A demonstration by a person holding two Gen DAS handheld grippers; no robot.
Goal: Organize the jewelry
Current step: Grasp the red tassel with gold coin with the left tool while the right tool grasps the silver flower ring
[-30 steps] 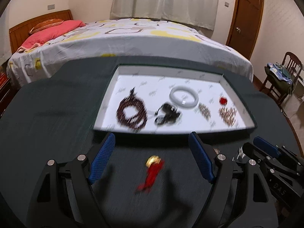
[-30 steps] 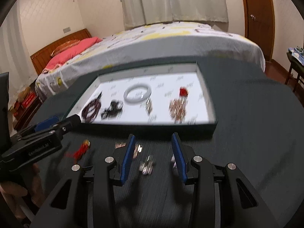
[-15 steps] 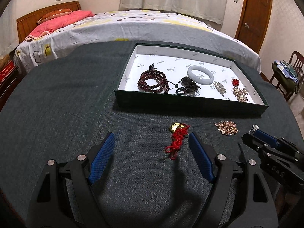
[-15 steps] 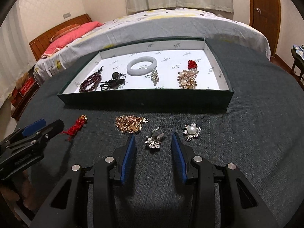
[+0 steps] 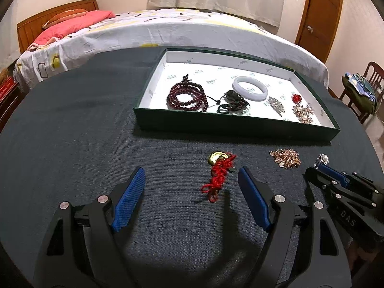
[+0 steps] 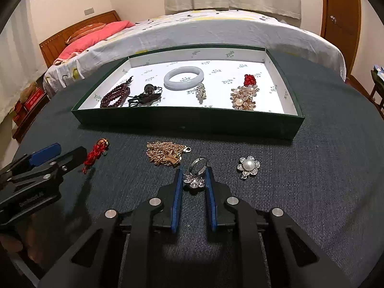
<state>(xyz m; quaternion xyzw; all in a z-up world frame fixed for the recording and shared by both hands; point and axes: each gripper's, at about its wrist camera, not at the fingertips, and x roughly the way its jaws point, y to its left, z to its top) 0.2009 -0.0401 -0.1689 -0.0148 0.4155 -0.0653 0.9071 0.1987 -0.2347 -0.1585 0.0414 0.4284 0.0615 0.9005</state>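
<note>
A green tray [image 5: 230, 127] with a white floor holds dark red beads [image 5: 186, 96], a black cord pendant [image 5: 231, 103], a white bangle [image 5: 249, 88] and brooches. On the dark cloth in front lie a red knotted charm [image 5: 219, 175], a gold chain [image 6: 168, 155], a silver ring [image 6: 197, 171] and a pearl brooch [image 6: 248, 166]. My left gripper [image 5: 192, 192] is open, with the red charm between its fingers. My right gripper [image 6: 194, 180] has closed in on the ring, its blue pads on either side of it. The ring still rests on the cloth.
The round table [image 5: 72, 132] is covered in dark cloth. A bed [image 5: 192, 28] stands right behind it. A wooden door [image 5: 319, 12] and a chair [image 5: 364, 88] with clothes are at the right. The tray's right part has bare floor.
Both grippers have come down and steadied near the cloth. The right gripper's fingers have narrowed from wide apart to close around the ring. The left gripper stays open.
</note>
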